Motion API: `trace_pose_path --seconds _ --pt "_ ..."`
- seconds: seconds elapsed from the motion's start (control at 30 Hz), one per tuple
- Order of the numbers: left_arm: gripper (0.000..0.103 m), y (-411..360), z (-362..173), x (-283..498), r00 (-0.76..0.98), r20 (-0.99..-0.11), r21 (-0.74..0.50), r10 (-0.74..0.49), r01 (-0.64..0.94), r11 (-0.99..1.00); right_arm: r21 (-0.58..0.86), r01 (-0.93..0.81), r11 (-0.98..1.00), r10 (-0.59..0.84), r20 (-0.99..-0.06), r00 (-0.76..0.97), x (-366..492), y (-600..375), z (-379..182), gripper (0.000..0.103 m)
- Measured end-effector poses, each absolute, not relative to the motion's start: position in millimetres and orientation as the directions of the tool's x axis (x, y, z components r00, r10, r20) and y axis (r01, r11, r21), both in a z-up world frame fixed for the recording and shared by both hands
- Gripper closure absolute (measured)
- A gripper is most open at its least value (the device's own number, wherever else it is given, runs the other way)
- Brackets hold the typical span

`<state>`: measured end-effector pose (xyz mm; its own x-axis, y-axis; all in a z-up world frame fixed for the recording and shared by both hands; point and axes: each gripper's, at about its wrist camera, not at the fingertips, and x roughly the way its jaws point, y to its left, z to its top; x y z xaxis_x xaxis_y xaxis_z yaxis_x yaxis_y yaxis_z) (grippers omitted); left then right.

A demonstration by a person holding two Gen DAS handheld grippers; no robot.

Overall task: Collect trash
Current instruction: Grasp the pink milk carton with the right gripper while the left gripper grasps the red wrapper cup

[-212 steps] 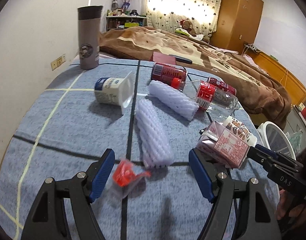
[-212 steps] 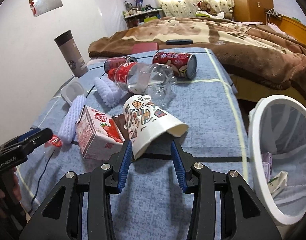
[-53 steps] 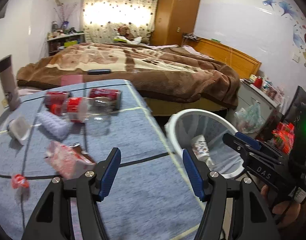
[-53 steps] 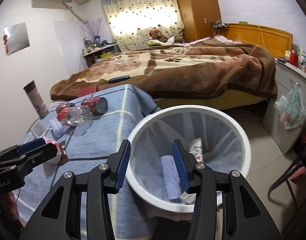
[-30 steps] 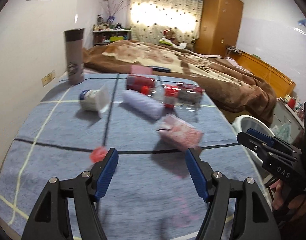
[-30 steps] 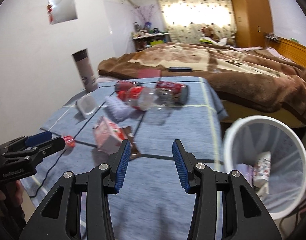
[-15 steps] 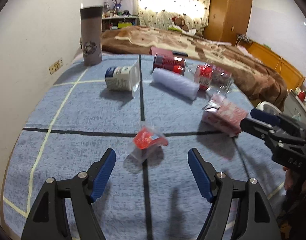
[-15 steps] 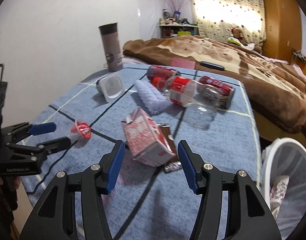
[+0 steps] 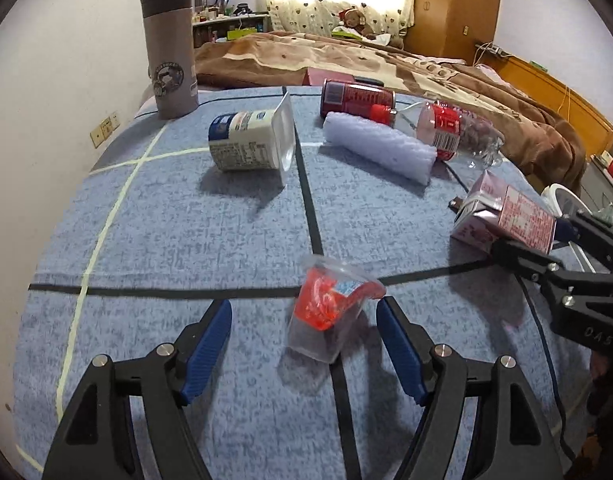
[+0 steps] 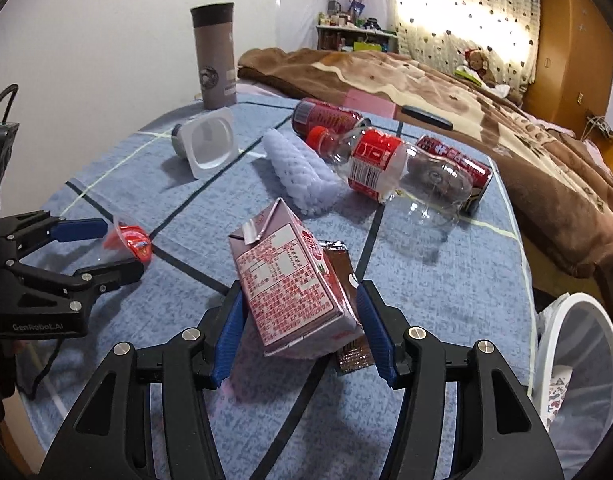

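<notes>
- A bedroom: a bench [image 9: 154,216] under a blue checked cloth stands beside a bed with a brown blanket [image 10: 446,92].
- A white mesh bin [image 10: 578,364] by the bench's far corner already holds some scraps, so I judge the collecting partly done.
- Left on the cloth: a yogurt cup [image 9: 250,146], a foam sleeve [image 9: 380,152], a clear bottle [image 10: 390,168], two red cans [image 10: 326,118], a brown wrapper [image 10: 346,308].
- The left gripper [image 9: 304,348] has its fingers spread around a small red-lidded cup [image 9: 330,308], not pressing it.
- The right gripper [image 10: 300,332] straddles a pink milk carton [image 10: 290,280], fingers released; neither item is lifted yet.
- A grey tumbler [image 9: 170,44] stands upright at the back, probably not trash.
</notes>
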<state>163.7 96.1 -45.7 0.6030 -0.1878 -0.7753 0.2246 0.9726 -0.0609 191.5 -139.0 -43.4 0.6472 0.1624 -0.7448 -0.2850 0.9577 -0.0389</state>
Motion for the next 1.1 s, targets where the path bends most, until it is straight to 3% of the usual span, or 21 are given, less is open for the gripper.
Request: trace_pose_path --seconds 0.17,0.27,0.33,0.5,1.1 --pt "0.033 99 -48 171 0.575 -0.779 -0.124 -0.251 0.250 0.960 0.028 -0.250 0.968 0.185 -0.751 0.634 197 -142 -43 0.046" --pt "0.048 99 -47 172 0.566 -0.775 -0.148 -0.283 0.273 0.951 0.048 -0.234 0.971 0.191 -0.743 0.641 194 -142 -43 0.052" --pt "0.056 97 -48 173 0.559 -0.776 -0.153 -0.292 0.282 0.947 0.061 -0.219 0.974 0.191 -0.740 0.645 197 -143 -43 0.061" --pt "0.073 100 -47 175 0.552 -0.774 -0.179 -0.310 0.279 0.943 0.096 -0.193 0.977 0.200 -0.734 0.649 199 -143 -45 0.062" --pt "0.073 96 -23 161 0.620 -0.718 -0.192 -0.316 0.259 0.946 0.164 -0.172 0.971 0.237 -0.669 0.704 193 -154 -33 0.062"
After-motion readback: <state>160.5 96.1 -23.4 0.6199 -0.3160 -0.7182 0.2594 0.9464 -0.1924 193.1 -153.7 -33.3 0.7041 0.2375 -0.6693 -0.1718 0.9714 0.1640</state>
